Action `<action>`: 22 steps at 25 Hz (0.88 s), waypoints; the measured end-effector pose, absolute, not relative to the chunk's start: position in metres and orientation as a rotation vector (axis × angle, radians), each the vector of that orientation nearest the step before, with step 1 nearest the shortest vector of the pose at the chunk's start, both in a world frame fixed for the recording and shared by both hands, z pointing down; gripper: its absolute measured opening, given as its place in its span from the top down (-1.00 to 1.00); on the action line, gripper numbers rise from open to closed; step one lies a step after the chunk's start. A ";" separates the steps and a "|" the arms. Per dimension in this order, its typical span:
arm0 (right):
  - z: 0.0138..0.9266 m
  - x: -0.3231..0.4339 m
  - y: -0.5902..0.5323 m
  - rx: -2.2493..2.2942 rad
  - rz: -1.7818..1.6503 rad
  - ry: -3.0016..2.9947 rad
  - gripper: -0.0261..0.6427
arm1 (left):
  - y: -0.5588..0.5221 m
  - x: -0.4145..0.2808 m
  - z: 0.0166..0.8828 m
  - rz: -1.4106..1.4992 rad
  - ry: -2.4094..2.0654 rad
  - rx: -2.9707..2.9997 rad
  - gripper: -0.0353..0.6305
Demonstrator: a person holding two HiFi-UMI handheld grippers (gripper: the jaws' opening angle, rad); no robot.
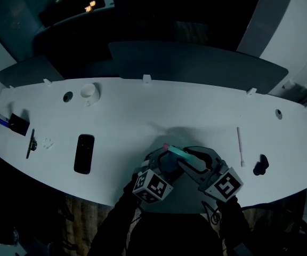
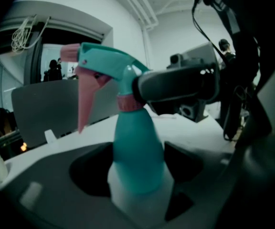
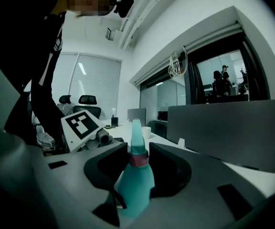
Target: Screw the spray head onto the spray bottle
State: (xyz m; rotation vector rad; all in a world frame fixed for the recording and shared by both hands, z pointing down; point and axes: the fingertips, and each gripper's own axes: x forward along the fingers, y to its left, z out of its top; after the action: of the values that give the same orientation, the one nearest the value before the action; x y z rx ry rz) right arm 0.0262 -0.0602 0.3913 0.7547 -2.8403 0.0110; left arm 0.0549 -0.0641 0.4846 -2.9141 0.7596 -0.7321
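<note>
Marker cubes (image 1: 152, 186): these sit nearest, at the near edge of the table. One rides on each gripper, and the jaws beyond them point in toward each other.
Spray bottle (image 2: 137, 161): teal, held off the table (image 1: 143, 116) between the two grippers, near the middle of the near edge. It is probably lifted so the top can be turned freely.
Spray head (image 2: 104, 63): teal with a pink trigger and nozzle, already seated on the bottle's neck. Whether it is fully tightened cannot be told.
Collar (image 3: 139, 160): a pink ring where head meets bottle, and the part that has to turn.
Left gripper (image 2: 138, 168): its jaws are wide and pressed on the bottle's lower body. It looks to serve as the anchor, keeping the bottle from spinning.
Right gripper (image 3: 139, 163): its jaws are parted and stand close on either side of the collar, with no firm press visible. This looks like a re-set for another twist.
Next move: probably to close on the collar and roll the wrist, keeping the head square to avoid cross-threading.
Dark slab (image 1: 84, 153): on the table left of the grippers, well apart from them.
White cup (image 1: 89, 92): at the far left.
Thin white stick (image 1: 240, 145) and small black piece (image 1: 260, 166): to the right, away from the grippers.
</note>
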 end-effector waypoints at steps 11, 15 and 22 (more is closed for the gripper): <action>0.370 0.032 -0.060 0.849 0.038 -2.921 0.65 | -0.064 0.055 0.485 -0.720 0.773 -2.907 -0.12; 0.357 0.037 -0.065 0.896 0.107 -3.020 0.65 | -0.065 0.057 0.486 -0.714 0.784 -2.907 -0.12; 0.373 0.030 -0.067 0.808 0.092 -2.937 0.65 | -0.067 0.051 0.484 -0.697 0.826 -2.975 -0.13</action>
State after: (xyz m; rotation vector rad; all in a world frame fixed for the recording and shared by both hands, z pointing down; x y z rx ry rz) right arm 0.0299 -0.0671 0.3732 0.8082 -2.9371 0.0920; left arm 0.0506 -0.0667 0.4842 -2.9746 0.8256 -0.6972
